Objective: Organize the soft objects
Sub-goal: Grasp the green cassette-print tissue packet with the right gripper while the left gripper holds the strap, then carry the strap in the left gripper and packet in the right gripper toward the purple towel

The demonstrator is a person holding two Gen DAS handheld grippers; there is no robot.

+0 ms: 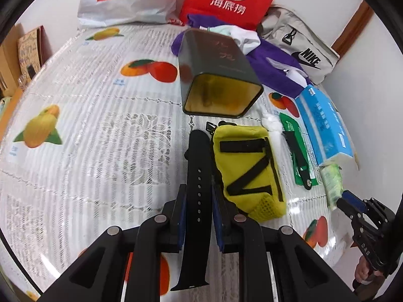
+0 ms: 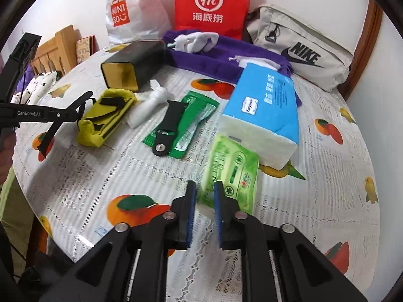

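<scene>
Left wrist: bare tablecloth from 7 to 11 o'clock, clutter from 12 to 4. Strap long axis 12-to-6, beside yellow pouch, clamped in left gripper. Right gripper narrowly parted, not pressing green pack at 12.

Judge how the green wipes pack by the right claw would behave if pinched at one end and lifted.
The wipes pack looks like a soft film pouch, so it would probably sag rather than stay flat. Its glossy wrapper may slip between the pads. It lies flat on the table, so it is unlikely to roll.
</scene>
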